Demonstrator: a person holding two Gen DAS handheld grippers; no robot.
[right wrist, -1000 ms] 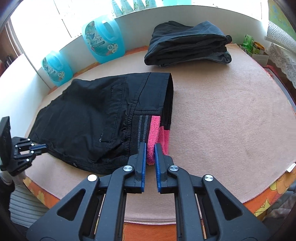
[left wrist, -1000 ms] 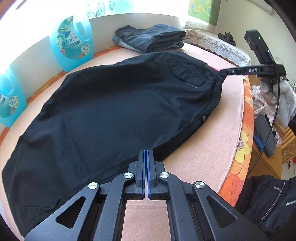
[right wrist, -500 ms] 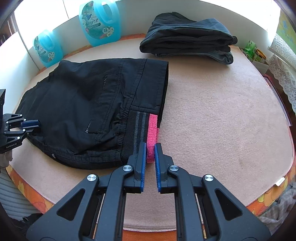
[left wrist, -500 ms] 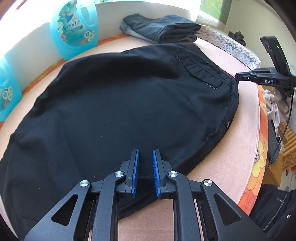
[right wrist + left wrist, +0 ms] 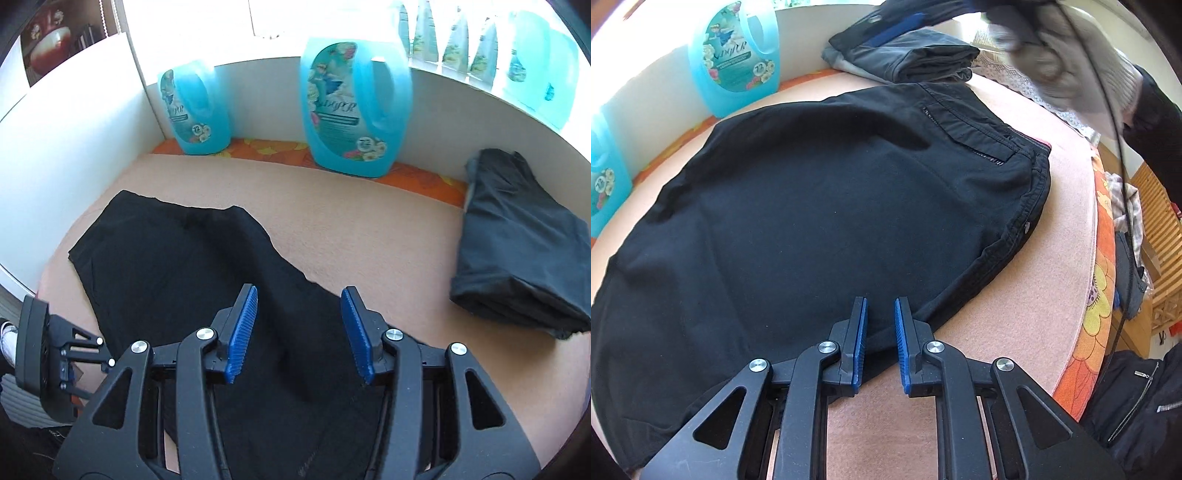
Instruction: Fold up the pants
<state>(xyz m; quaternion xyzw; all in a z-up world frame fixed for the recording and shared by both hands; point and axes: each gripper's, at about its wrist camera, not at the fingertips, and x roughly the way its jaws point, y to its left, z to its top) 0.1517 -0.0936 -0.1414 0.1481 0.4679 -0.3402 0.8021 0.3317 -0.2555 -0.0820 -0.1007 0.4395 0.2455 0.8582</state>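
Black cotton pants (image 5: 827,206) lie flat on my pink-felted tabletop (image 5: 1045,295), folded lengthwise, waistband to the right. Left tongs (image 5: 880,325) stand slightly apart over the near edge, holding nothing. Right tongs (image 5: 299,325) are wide apart above the cloth, empty. I judge the fabric soft, limp, moderately heavy; best taken at the stiffer waistband and the hems.

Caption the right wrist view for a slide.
Right gripper open above black pants on the table, folded pile beside.
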